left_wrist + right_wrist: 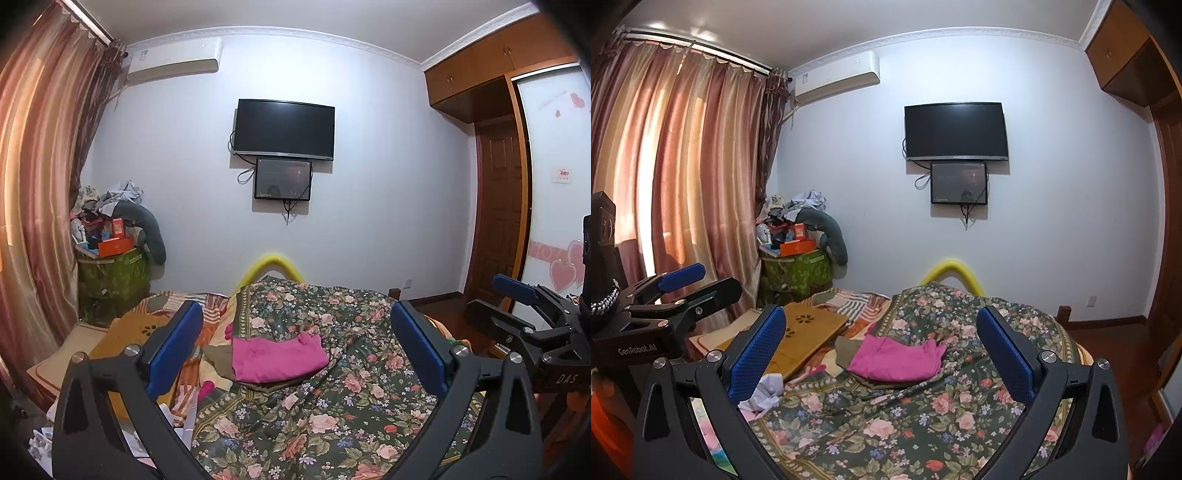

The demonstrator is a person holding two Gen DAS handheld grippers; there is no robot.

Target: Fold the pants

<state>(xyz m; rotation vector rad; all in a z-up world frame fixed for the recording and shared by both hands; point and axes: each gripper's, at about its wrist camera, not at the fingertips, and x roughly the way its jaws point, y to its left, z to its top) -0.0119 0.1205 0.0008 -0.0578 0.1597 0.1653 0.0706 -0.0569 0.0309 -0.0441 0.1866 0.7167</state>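
Observation:
Folded pink pants (277,360) lie on top of a folded olive garment (218,363) on the floral bedspread (332,424). The pants also show in the right wrist view (899,360), with the olive garment (846,350) under them. My left gripper (295,354) is open and empty, held above the bed short of the pants. My right gripper (881,354) is open and empty too, beside the left one. Each gripper shows in the other's view: the right one (524,295) at the right edge, the left one (687,280) at the left edge.
A wooden lap tray (801,332) lies on the bed's left side, with crumpled white cloth (764,391) near it. A yellow padded bed rail (273,266) marks the far end. A cluttered green bin (110,273) stands by the curtains (40,184). A TV (284,129) hangs on the wall.

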